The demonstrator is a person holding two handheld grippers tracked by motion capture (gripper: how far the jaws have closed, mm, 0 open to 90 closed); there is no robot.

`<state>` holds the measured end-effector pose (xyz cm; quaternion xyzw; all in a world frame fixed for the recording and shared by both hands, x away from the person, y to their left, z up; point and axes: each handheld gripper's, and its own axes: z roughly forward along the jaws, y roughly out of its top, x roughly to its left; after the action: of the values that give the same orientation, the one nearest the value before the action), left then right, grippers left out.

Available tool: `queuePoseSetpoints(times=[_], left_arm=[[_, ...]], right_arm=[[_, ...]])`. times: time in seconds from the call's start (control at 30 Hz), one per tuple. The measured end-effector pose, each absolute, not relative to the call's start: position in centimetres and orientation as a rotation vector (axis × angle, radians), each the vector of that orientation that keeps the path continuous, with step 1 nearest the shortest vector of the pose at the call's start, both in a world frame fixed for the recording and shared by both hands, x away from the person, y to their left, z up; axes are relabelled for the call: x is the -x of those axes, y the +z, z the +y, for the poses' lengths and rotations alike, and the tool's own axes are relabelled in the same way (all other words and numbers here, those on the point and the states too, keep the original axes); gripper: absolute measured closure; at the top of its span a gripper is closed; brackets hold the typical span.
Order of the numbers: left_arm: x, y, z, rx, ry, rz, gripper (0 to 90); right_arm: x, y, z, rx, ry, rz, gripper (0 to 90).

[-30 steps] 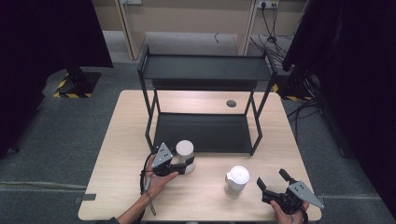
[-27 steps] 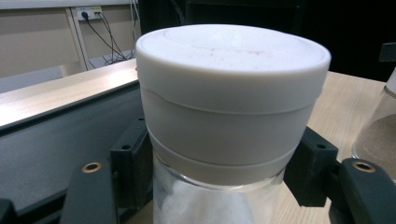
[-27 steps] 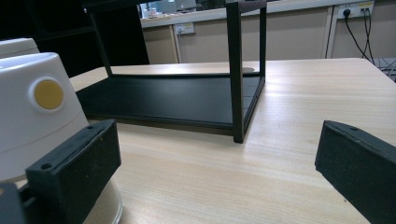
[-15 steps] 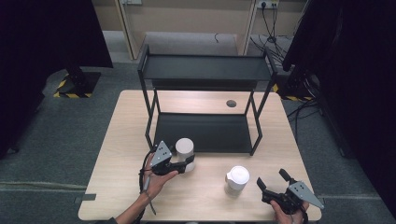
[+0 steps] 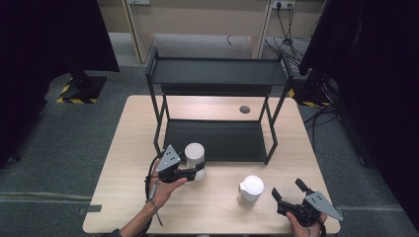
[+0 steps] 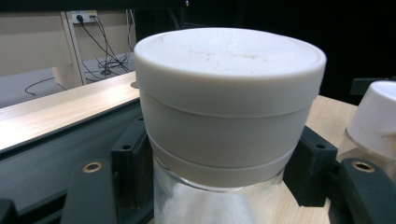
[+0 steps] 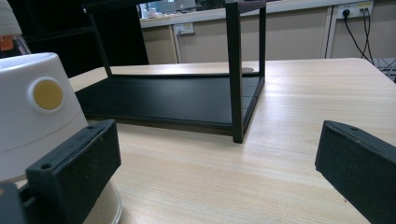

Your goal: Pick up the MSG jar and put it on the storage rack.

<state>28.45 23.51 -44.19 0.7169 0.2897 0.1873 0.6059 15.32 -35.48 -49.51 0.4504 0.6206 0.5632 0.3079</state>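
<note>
Left tool [image 5: 196, 172] is clamped on a white-lidded jar [image 5: 194, 157] at the rack's [image 5: 217, 79] 7 o'clock; right tool [image 5: 289, 191] is held spread at 3 o'clock of a second jar [image 5: 251, 189].

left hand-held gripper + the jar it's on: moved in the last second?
No. The left hand-held gripper and its white-lidded jar sit at the same spot by the black shelf's front-left leg.

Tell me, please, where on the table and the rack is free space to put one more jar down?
Free: the rack's lower shelf and top shelf, the back strip of table behind the rack, and the wood between the rack's right legs and the right edge. Crowded: the front, where the left gripper holds one jar and the second jar stands beside the open right gripper.
</note>
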Motion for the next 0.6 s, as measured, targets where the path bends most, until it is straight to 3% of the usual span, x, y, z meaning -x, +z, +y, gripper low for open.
queuePoseSetpoints(times=[0.6], left_arm=[[-28.9, -40.6, 24.2, -1.663, 0.42, 0.653, 35.0]], right_arm=[[-15.3, -49.5, -35.5, -1.192, 1.492, 1.64, 0.4]])
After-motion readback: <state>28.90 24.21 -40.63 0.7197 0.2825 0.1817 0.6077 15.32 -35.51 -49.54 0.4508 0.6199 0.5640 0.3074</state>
